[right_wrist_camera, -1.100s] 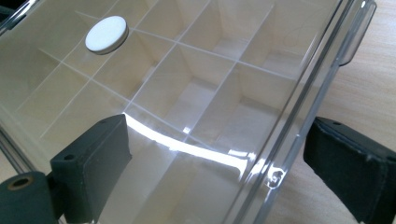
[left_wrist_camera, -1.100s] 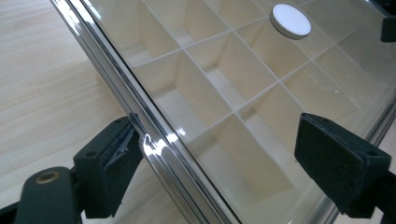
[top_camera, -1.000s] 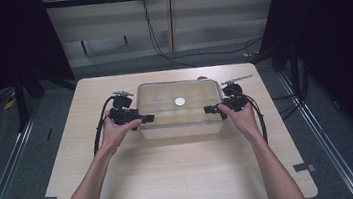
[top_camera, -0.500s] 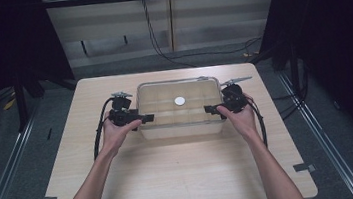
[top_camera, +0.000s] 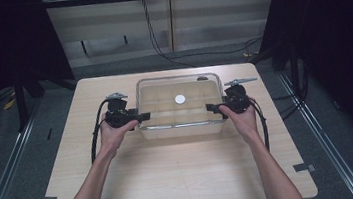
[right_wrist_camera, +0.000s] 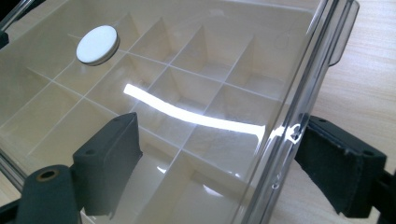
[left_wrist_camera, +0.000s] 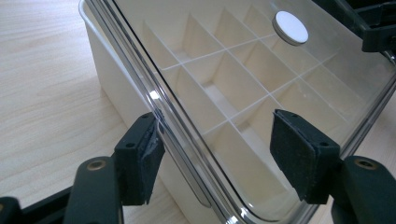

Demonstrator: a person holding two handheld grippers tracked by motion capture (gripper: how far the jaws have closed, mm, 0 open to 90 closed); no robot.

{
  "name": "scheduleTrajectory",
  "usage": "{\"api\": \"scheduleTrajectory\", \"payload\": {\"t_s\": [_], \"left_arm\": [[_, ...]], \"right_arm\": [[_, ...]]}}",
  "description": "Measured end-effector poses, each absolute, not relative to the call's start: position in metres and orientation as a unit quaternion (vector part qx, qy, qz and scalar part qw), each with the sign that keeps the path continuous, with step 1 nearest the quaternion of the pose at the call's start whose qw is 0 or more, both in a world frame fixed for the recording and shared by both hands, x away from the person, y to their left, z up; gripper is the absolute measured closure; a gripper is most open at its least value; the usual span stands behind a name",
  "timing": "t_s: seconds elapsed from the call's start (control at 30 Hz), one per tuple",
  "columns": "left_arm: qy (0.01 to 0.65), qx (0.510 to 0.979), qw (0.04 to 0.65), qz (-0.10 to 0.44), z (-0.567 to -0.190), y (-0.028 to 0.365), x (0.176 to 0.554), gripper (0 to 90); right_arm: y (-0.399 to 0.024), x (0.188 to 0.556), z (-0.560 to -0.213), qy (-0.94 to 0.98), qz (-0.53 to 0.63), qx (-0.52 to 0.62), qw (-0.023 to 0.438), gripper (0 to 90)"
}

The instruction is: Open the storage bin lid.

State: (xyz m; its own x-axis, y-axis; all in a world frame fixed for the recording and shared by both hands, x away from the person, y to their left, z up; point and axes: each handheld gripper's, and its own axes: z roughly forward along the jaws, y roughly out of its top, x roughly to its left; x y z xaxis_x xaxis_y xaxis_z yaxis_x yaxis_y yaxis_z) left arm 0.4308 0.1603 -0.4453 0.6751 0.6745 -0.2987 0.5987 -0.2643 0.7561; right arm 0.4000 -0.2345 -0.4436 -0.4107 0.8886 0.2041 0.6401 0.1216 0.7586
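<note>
Clearly you've set your left gripper (top_camera: pixel 143 116) and right gripper (top_camera: pixel 209 108) astride opposite edges of the clear lid (top_camera: pixel 179 100), jaws just closing but not yet clamped, so it lifts level.

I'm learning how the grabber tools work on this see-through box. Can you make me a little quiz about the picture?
1. True or false: the clear plastic lid of the cream divided box is off.
2. What sits on the lid's middle? A) small white round disc B) red ball C) metal spoon
3. Which edges do the left gripper and right gripper straddle, jaws having just been closing?

Key: 1 false, it is on. 2 A. 3 The lid's short end edges, one gripper at each end of the box.
</note>
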Motion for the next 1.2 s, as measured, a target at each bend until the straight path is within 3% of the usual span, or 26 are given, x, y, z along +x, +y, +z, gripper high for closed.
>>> {"api": "scheduleTrajectory", "payload": {"t_s": [0.83, 1.2], "left_arm": [[0.402, 0.777, 0.478, 0.079, -0.433, 0.167, 0.422, 53.3], [0.393, 0.770, 0.495, 0.089, -0.428, 0.171, 0.418, 57.9]], "right_arm": [[-0.253, 0.386, -0.431, 0.690, 0.462, 0.532, 0.166, 50.4], [-0.256, 0.378, -0.424, 0.678, 0.475, 0.533, 0.173, 58.4]]}}
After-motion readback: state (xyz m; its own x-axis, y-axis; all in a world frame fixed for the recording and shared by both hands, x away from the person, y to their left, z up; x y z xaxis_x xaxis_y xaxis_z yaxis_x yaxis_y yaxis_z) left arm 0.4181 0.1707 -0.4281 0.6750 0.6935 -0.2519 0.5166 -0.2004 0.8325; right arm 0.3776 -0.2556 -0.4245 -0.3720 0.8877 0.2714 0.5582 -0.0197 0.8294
